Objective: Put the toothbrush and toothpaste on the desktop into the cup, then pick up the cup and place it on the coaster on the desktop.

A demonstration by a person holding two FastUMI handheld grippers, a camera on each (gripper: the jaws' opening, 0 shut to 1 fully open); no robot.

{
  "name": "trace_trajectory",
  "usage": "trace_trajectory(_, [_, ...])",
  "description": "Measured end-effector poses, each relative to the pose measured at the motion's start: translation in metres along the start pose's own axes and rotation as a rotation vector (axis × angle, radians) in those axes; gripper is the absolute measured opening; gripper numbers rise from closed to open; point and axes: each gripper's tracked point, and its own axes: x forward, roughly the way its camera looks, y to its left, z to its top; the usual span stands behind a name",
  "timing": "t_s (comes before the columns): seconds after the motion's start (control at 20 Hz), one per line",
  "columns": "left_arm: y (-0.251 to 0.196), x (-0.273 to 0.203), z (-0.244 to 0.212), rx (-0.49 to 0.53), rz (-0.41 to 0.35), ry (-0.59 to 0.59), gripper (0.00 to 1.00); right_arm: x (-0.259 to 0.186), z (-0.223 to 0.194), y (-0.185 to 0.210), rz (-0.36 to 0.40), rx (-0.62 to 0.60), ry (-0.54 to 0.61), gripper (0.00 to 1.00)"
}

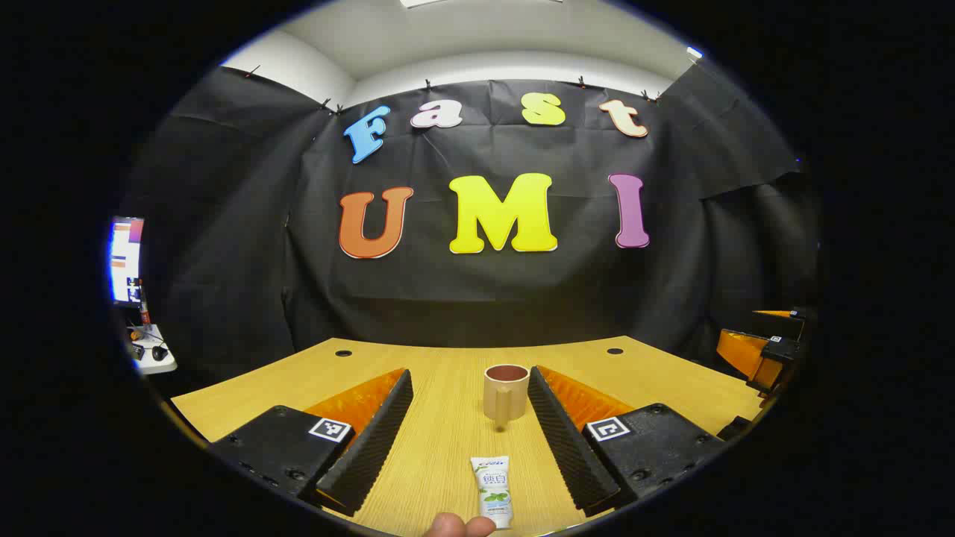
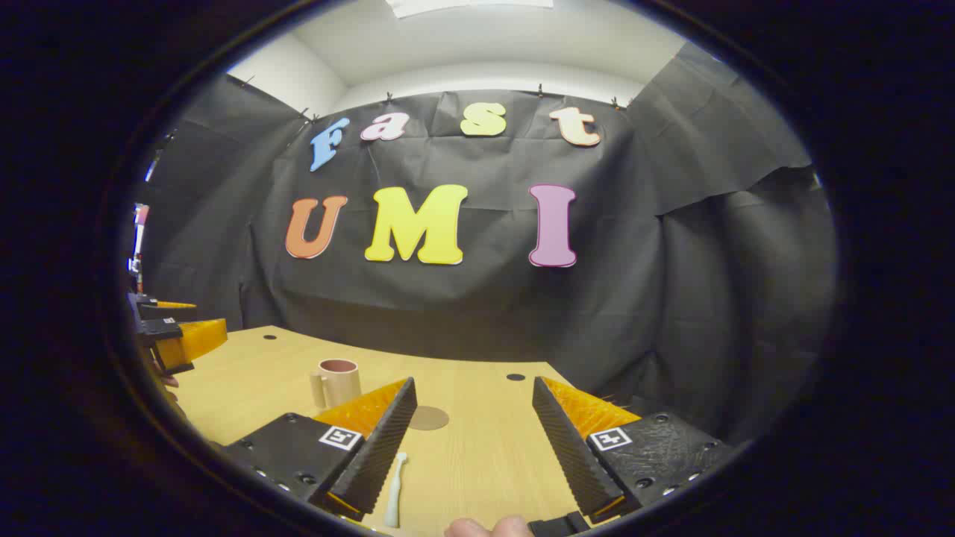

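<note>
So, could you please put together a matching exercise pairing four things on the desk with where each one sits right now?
Things:
1. cup
2. toothpaste
3. toothbrush
4. coaster

Places:
A. flat on the desk beside one finger of the right tool
B. upright, far end of the gap between the left tool fingers
C. bare round disc, nothing on it
D. flat near the front edge, between the left tool's open fingers

Pairs: 1-B, 2-D, 3-A, 4-C
</note>
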Motion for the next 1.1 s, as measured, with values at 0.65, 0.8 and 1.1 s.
trace_trajectory(0.65, [-0.006, 0.002, -0.023, -0.034, -0.02, 0.086, 0.99, 0.003, -0.006, -0.007, -0.02, 0.042, 0.034, 0.95])
trace_trajectory(0.8, [-0.008, 0.002, -0.026, -0.026, -0.025, 0.095, 0.99, 0.004, -0.011, -0.008, -0.027, 0.055, 0.05, 0.95])
trace_trajectory(1.1, [-0.011, 0.0, -0.047, -0.03, -0.033, 0.169, 0.99, 0.004, -0.025, -0.001, 0.004, 0.081, 0.094, 0.95])
